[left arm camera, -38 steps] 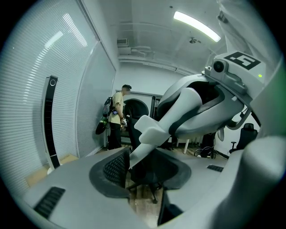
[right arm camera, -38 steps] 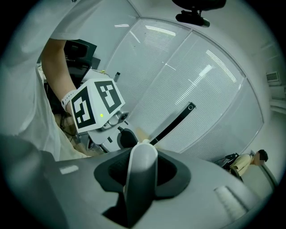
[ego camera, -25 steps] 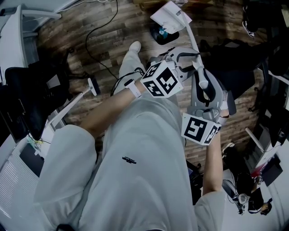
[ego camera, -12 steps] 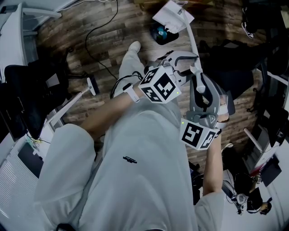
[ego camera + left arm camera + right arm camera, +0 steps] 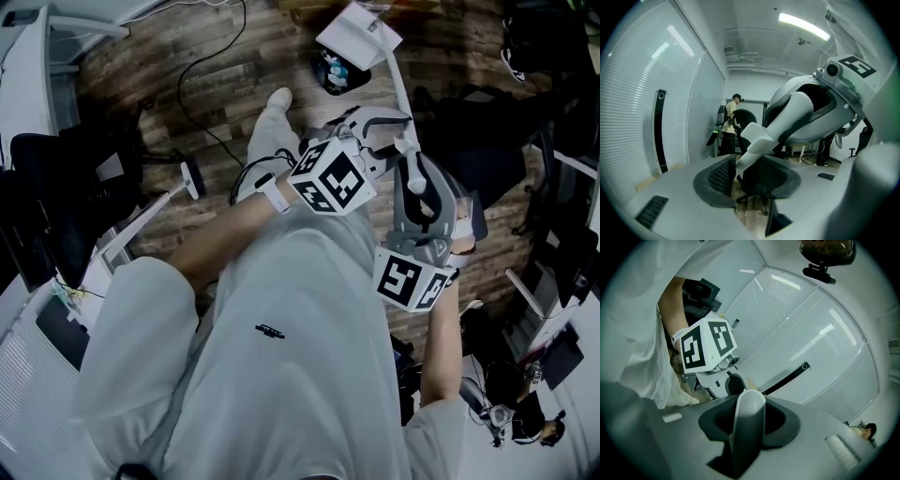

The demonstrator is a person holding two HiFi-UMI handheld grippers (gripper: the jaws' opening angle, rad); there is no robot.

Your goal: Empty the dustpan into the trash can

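Where the right gripper view looks along its jaws, we see the right gripper (image 5: pixel 750 419) clamped on the rounded grey-white end of the dustpan handle (image 5: pixel 746 437), which stands up between the two dark pads and fills the gap. Our left gripper (image 5: pixel 755 174) has its jaws apart. The white handle comes down into the gap and lies against one pad (image 5: pixel 723 176). On the handle's other side we look through open space to an office chair (image 5: pixel 757 186) and the wooden floor (image 5: pixel 187 103), so we see no squeeze there. In the head view the left gripper meets the handle a little farther toward the pan than the right one does.

The handle runs up and away from both grippers to the dustpan (image 5: pixel 354 33), which hangs over the trash can (image 5: pixel 328 75) on the floor near the top edge of the picture. The pan covers the can's upper right rim. We cannot tell what lies in the pan, since only its pale outer face shows, and the can's contents are a small bluish blur. Our pale clothing (image 5: pixel 281 356) hides much of the floor below the grippers, and neither gripper view takes in the pan or the can
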